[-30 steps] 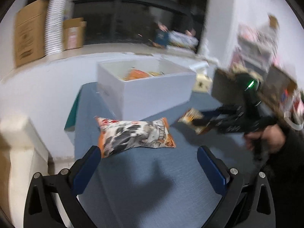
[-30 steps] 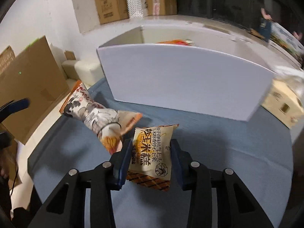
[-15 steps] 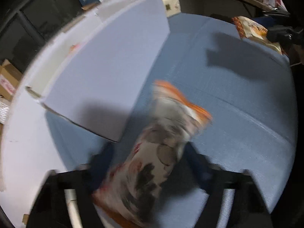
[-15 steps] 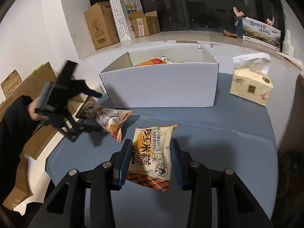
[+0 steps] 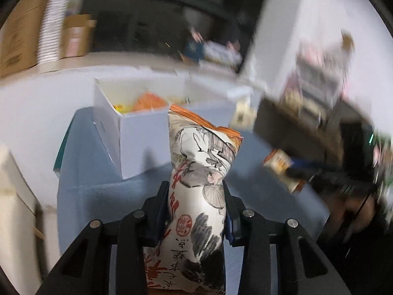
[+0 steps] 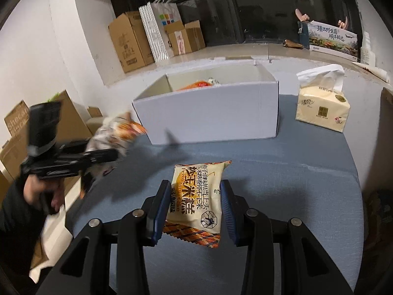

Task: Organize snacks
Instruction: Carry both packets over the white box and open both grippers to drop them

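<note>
Left hand-held gripper (image 5: 195, 201): clamped on the white-and-orange snack bag (image 5: 199, 196), fingers pinching its waist; lower centre of left view. In right view it shows blurred at mid left (image 6: 108, 156), bag (image 6: 115, 132) sticking out toward the box.
White-and-orange snack bag: upright betw. the fingers, top edge tilted, raised off the worktop (image 5: 98, 196); printed w/ ink drawings + red characters.
Right hand-held gripper (image 6: 195, 209): clamped on the yellow snack packet (image 6: 196, 199), one blue pad each side; lower centre of right view. In left view it's a dark blur at right (image 5: 319, 172), packet (image 5: 282, 169) at its tip.
Yellow snack packet: held flat-face up, off the blue worktop (image 6: 294, 184), shadow under it; orange checked strip along bottom edge.
White box (image 6: 211, 113): open top, centre of right view, on the worktop; orange packs inside (image 6: 196, 84). In left view at centre left (image 5: 137, 137), behind the held bag.
Tissue pack (image 6: 321, 105): right of box, near but not touching, a tissue sticking up.
Cardboard boxes (image 6: 132, 39): upper left on the ledge, next to a white paper bag (image 6: 159, 29).
Person's hand (image 6: 46, 191): lower left of right view, gripping the left tool's handle.
</note>
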`<state>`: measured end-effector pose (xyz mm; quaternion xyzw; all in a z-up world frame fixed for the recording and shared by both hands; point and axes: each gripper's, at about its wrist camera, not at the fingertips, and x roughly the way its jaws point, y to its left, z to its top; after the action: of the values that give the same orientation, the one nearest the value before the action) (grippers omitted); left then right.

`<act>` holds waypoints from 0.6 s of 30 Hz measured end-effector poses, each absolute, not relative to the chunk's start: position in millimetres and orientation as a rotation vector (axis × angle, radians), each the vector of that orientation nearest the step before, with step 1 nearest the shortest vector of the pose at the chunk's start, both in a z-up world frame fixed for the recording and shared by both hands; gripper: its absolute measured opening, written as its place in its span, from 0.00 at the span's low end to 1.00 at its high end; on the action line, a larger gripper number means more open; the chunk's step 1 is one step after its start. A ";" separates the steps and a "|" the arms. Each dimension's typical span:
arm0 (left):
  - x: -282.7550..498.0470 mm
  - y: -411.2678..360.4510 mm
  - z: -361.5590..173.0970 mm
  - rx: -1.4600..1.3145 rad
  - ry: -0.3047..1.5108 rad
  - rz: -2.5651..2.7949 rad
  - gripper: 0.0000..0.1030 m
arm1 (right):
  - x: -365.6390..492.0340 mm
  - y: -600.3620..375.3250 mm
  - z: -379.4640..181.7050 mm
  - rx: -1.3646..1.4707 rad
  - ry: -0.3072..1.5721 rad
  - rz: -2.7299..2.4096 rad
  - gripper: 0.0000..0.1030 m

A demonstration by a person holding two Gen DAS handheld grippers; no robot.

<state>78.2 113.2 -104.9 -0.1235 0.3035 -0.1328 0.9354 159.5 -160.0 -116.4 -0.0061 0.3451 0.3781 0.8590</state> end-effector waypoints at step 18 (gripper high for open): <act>245.6 144.8 5.0 -0.264 0.471 -0.133 0.40 | 313.3 -98.1 -8.3 0.053 0.582 0.714 0.43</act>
<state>245.6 144.8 5.0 -0.1305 0.2327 -0.0656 0.9615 313.3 -98.1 -8.3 0.0256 0.2809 0.3444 0.8954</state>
